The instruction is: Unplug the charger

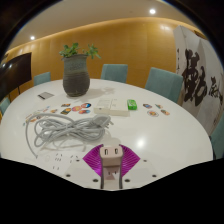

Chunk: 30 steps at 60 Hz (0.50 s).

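My gripper (110, 160) is shut on a small white charger (110, 152), held between the magenta pads (95, 159) just above the near edge of the white round table (180, 130). The charger's face shows two dark slots. A white power strip (121, 105) lies farther back on the table, beyond the fingers and clear of the charger. A coil of white cable (64, 128) lies ahead of the fingers to the left. I cannot tell whether the cable runs to the charger.
A grey pot with a green plant (76, 74) stands at the back of the table. Small round stickers (76, 104) and papers (45, 95) lie near it. Teal chairs (158, 82) ring the far side. A calligraphy banner (198, 82) stands at the right.
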{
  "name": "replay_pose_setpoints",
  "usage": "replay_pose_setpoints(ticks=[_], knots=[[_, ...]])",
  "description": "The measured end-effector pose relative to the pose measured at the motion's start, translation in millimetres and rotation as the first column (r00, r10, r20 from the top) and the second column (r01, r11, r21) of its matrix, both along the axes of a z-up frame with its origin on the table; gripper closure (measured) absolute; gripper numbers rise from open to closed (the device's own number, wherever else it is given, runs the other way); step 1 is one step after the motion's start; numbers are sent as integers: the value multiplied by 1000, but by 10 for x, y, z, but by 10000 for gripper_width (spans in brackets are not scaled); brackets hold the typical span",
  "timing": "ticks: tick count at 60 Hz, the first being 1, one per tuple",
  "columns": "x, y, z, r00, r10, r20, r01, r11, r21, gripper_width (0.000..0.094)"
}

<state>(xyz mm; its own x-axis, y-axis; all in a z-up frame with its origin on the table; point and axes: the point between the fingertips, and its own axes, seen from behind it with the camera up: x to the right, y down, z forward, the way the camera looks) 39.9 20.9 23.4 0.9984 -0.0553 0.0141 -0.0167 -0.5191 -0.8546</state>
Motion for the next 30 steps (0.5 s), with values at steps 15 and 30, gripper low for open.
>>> replay_pose_setpoints(ticks=[15,30], knots=[[30,206,1539,1000,-10,12,6,958,285,766],[935,398,2914,995,-93,-22,93,883,460,762]])
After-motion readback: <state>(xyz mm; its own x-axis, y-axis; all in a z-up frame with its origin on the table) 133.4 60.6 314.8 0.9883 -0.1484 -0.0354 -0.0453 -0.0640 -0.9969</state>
